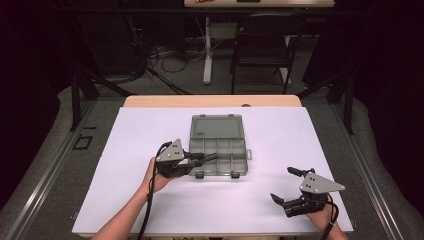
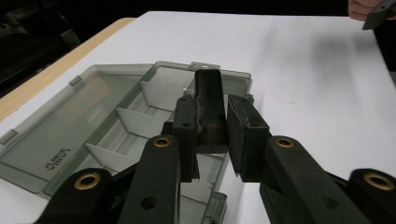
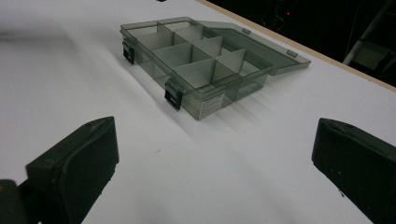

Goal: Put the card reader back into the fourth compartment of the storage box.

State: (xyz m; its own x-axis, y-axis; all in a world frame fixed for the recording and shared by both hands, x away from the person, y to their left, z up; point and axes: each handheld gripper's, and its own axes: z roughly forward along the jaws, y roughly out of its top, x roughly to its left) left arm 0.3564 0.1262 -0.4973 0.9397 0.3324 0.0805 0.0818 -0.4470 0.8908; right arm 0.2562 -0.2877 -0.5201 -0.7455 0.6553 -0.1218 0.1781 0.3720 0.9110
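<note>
A clear grey plastic organiser box [image 1: 218, 145] lies open near the middle of the white table top [image 1: 125, 165]. Its lid [image 1: 216, 127] is folded flat on the far side, and the tray part, split by thin white dividers [image 3: 212, 49] into small compartments, faces the person. Two dark latches [image 3: 173, 97] hang on the tray's front wall.

The left gripper [image 1: 212, 158] is held level at the tray's near left corner, its jaws reaching in over the front compartments. In the left gripper view, the jaws pinch a small black block [image 2: 209, 109], which stands upright between the pads [image 2: 245, 135] and sticks out beyond them, above the tray. Whether the block touches the tray floor cannot be told from the pictures. The left hand [image 1: 159, 176] grips the tool from behind, with the cable trailing back toward the table edge.

The right gripper [image 1: 286, 184] sits well apart from the box, near the front right corner of the table top, held in the right hand [image 1: 320, 216]. Its jaws are spread wide with nothing between them. In the right gripper view they frame bare table surface, with the box farther off and slightly left of centre.

A strip of wooden table edge [image 1: 210, 100] shows beyond the white sheet. A dark chair [image 1: 262, 42] stands behind it.
</note>
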